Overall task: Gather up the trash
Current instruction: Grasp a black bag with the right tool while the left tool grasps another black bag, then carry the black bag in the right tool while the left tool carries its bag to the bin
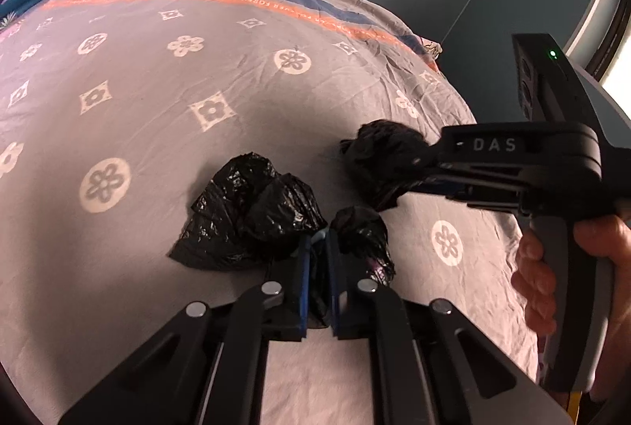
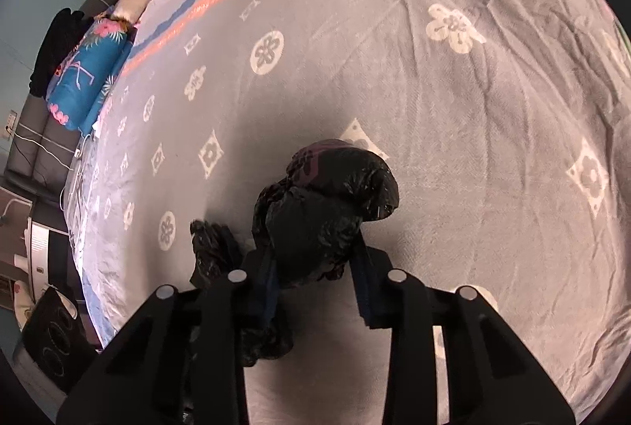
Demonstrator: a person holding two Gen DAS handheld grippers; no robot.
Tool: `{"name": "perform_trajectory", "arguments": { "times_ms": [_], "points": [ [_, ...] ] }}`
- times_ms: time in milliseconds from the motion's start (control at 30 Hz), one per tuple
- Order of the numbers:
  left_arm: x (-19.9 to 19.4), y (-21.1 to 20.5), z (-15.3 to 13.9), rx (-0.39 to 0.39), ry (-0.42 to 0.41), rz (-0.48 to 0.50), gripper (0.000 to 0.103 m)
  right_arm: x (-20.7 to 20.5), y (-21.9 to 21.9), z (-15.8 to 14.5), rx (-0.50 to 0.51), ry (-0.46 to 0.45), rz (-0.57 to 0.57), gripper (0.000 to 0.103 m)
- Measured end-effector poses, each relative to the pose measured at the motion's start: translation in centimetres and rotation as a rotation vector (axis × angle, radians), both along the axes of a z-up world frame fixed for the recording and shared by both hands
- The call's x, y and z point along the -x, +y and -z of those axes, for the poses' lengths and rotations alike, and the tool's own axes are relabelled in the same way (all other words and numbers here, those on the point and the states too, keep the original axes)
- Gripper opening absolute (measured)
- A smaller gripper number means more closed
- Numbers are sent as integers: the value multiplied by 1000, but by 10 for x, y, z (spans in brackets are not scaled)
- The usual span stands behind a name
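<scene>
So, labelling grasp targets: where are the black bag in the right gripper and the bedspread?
black bag [image 2: 327, 212], right wrist view, its crumpled middle.
bedspread [image 1: 165, 133], left wrist view, bare grey fabric.

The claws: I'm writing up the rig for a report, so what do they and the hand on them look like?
Both claws are matte black with flat linkage arms joined by silver round pivot pins and blue-edged pads. The left claw shows four such pins. The right claw carries pale "DAS" lettering on its body, a small green light on the block above, and a grey handle. The hand on it is bare, no glove or sleeve visible.
</scene>
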State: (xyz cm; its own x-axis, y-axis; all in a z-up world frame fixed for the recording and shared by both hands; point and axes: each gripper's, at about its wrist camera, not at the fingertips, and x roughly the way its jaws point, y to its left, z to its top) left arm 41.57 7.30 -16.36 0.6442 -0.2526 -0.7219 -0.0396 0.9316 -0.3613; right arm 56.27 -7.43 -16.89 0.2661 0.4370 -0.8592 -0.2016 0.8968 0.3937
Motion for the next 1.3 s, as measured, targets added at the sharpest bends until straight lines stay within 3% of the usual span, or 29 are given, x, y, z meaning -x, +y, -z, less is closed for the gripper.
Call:
{"name": "perform_trajectory", "arguments": {
  "times_ms": [233,533,833,1300],
  "points": [
    [30,14,-21,12,-27,1,7,12,-10,-23,-31,-26,14,29],
    [80,19,-59,0,-84,3,7,61,-26,-67,-56,-91,-17,29],
    [137,12,-102,-36,-145,0,7,135,-60,-120,-81,-185,-24,29],
    [222,-44,-180,-91,-305,67,7,253,-153,-193,-88,-325,19,30]
  ]
}}
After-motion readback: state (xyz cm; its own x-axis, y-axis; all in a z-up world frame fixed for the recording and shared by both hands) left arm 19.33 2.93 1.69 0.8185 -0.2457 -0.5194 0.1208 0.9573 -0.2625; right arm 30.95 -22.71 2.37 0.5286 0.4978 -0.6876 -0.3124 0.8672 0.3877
